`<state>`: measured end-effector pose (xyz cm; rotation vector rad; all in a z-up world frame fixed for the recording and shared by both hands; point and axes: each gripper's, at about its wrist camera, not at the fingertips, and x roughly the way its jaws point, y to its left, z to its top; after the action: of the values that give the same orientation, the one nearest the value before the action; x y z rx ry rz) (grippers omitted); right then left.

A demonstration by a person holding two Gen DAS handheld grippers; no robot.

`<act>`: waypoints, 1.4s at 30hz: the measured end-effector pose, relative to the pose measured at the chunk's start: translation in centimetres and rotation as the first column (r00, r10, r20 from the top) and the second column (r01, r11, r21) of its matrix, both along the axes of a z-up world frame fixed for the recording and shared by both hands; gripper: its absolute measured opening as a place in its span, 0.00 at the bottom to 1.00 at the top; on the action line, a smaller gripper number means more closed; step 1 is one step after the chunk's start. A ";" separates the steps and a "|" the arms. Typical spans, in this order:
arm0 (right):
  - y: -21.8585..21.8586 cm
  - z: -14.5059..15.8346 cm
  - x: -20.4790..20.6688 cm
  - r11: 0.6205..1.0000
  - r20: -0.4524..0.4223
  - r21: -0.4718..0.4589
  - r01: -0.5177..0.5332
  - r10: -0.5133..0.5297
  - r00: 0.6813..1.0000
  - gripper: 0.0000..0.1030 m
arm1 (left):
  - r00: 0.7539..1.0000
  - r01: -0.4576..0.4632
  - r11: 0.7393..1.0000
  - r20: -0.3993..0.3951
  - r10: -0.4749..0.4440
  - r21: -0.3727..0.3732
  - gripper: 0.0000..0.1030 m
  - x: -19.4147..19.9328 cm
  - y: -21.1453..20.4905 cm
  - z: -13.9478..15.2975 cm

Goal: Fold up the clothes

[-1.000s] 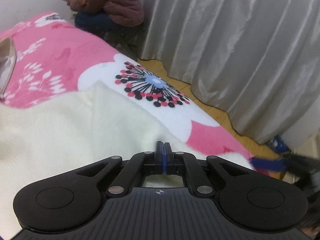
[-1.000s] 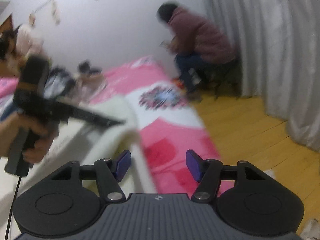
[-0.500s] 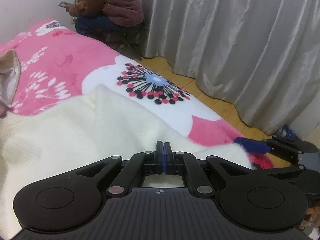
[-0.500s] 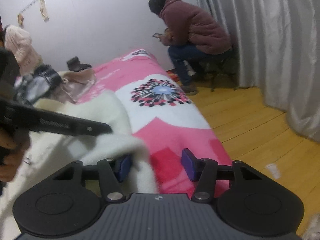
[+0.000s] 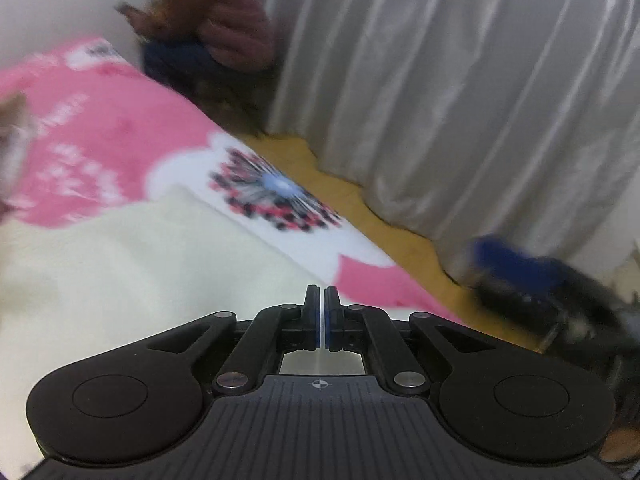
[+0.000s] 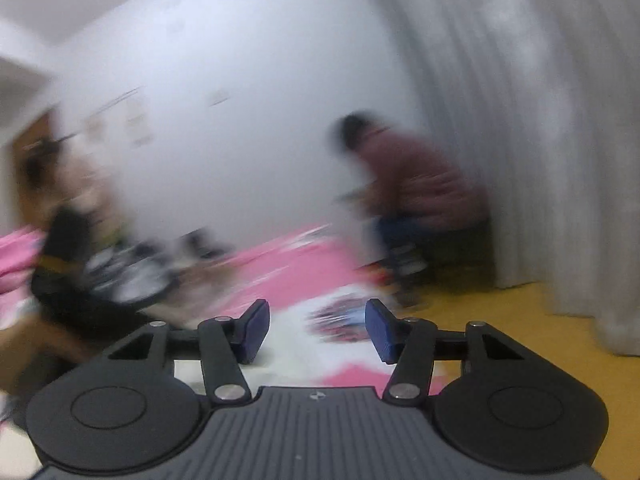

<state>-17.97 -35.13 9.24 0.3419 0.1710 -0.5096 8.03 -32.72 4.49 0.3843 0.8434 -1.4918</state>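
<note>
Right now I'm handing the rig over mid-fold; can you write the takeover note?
Left tongs: shut; no cloth visibly pinched, over the cream garment.
Right tongs: open, nothing between the pads, raised and pointing across the room.
Garment lies on the pink blanket, near the bed's floor-side edge.
Done: no finished fold visible; views are blurred.
Left: regrip the garment with both tongs and fold it.

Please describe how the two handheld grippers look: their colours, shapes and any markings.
Both are matt black. The left gripper and right gripper each have a ribbed body with a small crosshair mark, two round side lobes, linkage arms with silver pivot pins, and blue pads on the fingers. No cable or sleeve shows.
</note>
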 end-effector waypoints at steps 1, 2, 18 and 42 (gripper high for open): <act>-0.1 -0.7 0.9 1.000 -0.053 0.006 -0.019 0.019 0.998 0.52 | 1.000 0.011 1.000 0.008 -0.011 0.016 0.00 0.3 -0.6 -0.9; -0.1 -1.5 1.7 1.000 -0.112 0.010 -0.023 0.024 0.993 0.51 | 1.000 0.001 1.000 -0.010 -0.001 0.017 0.00 1.1 -0.9 -1.6; 2.4 -3.0 0.1 0.998 -0.290 -0.027 0.050 -0.055 0.955 0.47 | 0.965 -0.246 0.965 0.077 0.252 -0.087 0.03 8.7 -5.4 -2.0; 3.9 -2.2 -0.1 0.990 -0.184 -0.095 0.103 -0.120 0.976 0.47 | 0.985 -0.101 0.988 -0.155 0.082 -0.118 0.00 4.9 -2.7 0.5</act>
<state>-18.09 -31.21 7.06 0.2199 0.3153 -0.6593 12.97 -35.40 5.02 0.1395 0.8687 -1.4920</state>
